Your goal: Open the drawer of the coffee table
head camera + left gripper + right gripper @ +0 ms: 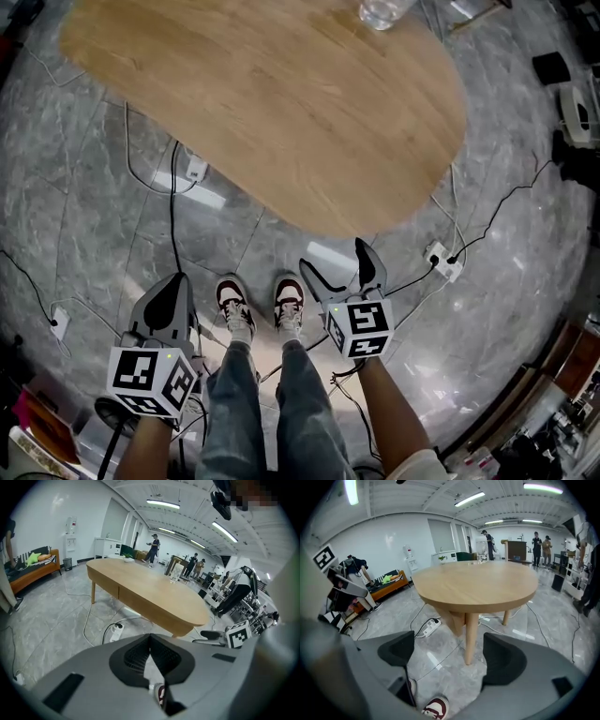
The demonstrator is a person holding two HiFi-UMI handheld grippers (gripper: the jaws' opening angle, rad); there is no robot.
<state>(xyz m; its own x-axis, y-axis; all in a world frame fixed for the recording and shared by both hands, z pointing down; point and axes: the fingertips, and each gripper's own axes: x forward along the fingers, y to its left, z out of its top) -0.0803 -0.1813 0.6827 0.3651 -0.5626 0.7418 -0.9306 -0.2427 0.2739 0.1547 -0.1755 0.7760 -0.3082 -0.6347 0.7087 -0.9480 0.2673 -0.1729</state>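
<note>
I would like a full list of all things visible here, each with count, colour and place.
table: one, light wood, oval, standing on the floor
glass: one, clear, on the table's far end
power strips: at least three, white, on the floor beside the table
cables: several, black and white, across the floor
sofa: one, orange, left of the table in the left gripper view
people: several, far back in the room
shoes: two, white and dark red, between the grippers
left gripper: one, grey, jaws shut, empty
right gripper: one, grey, jaws open, empty
</note>
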